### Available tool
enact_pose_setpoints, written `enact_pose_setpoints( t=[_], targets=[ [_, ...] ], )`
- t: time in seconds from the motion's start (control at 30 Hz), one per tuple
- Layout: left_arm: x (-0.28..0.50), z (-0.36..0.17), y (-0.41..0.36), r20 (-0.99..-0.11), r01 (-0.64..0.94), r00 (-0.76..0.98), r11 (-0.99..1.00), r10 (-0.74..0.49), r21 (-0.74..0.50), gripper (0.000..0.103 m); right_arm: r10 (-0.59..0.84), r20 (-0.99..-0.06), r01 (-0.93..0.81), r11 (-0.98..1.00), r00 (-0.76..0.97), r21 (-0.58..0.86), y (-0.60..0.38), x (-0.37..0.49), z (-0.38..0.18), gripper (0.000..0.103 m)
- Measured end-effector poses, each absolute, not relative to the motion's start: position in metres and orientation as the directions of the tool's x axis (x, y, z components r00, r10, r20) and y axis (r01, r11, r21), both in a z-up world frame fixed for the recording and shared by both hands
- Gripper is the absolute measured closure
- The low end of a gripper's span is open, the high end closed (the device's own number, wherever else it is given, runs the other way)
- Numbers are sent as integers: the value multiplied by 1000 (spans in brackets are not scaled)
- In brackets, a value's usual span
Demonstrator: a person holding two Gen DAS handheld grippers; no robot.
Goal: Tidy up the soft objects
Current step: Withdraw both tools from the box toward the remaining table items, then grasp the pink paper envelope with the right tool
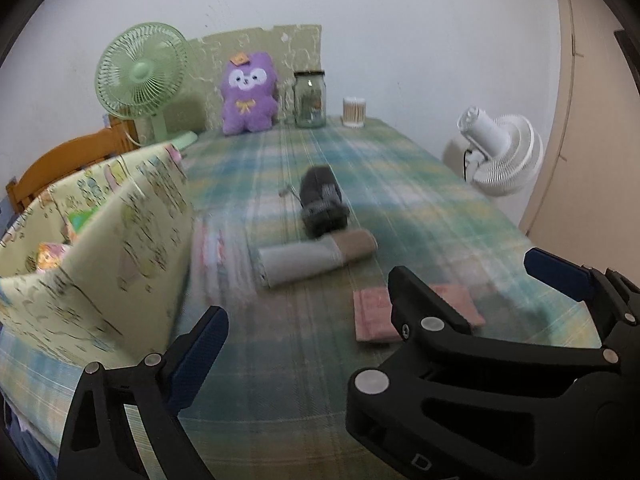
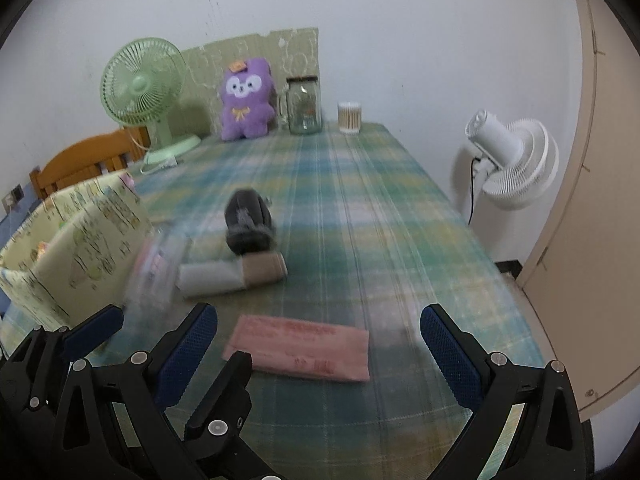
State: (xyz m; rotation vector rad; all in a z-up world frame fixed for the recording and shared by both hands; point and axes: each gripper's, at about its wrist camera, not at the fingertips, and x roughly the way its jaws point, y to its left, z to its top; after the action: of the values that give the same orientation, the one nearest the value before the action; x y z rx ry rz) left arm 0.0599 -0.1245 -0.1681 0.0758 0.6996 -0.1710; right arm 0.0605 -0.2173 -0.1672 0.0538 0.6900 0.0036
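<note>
While both claws (left (image 1: 376, 312), right (image 2: 320, 344)) gape empty, the pink cloth (image 2: 298, 348) lies folded flat

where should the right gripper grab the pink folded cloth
Grip the pink folded cloth across its short width near the middle, from above. It lies flat on the tablecloth, so the open right gripper must pinch its layers up.

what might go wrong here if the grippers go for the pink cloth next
The pink folded cloth lies flat on the plaid tablecloth, so open fingers may pinch the tablecloth too. The left gripper and right gripper sit close together and could collide. The fabric bin has soft walls that a passing gripper might push over.
</note>
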Motion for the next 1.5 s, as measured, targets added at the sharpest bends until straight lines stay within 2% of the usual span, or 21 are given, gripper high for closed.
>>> enact_pose_setpoints(
  t=[0.2,0.73,1.0,1.13,1.17,1.2,1.23,1.27,1.3,1.5],
  targets=[
    [65,-189,-126,-699,158,710,986,-85,41,6,22,-668,11,999,744,45,-221,61,-188,0],
    [97,-186,-133,-717,139,697,983,-10,121,6,50,-692,30,994,720,104,-231,90,-189,0],
    [87,-188,-128,-736,176,676,979,-43,104,7,79,-718,-14,995,692,96,-224,99,-194,3],
    [80,-188,-126,-732,173,680,978,-35,115,7,87,-749,-30,996,656,90,-217,104,-201,13],
    [79,-188,-126,-732,173,681,978,-35,114,6,81,-747,-36,996,660,76,-215,103,-201,20],
    [79,-189,-125,-732,172,681,979,-35,113,6,79,-749,-45,997,658,66,-213,102,-201,22],
    [78,-189,-125,-731,173,682,978,-35,114,6,75,-749,-46,997,659,59,-212,101,-201,32],
    [77,-189,-125,-729,173,684,978,-33,117,6,66,-746,-52,998,663,42,-211,100,-201,50],
    [77,-189,-125,-727,173,686,977,-32,121,6,61,-743,-61,998,667,28,-210,99,-201,57],
    [77,-186,-126,-721,172,692,978,-32,121,9,63,-731,-58,998,679,32,-211,92,-197,61]
  ],
)
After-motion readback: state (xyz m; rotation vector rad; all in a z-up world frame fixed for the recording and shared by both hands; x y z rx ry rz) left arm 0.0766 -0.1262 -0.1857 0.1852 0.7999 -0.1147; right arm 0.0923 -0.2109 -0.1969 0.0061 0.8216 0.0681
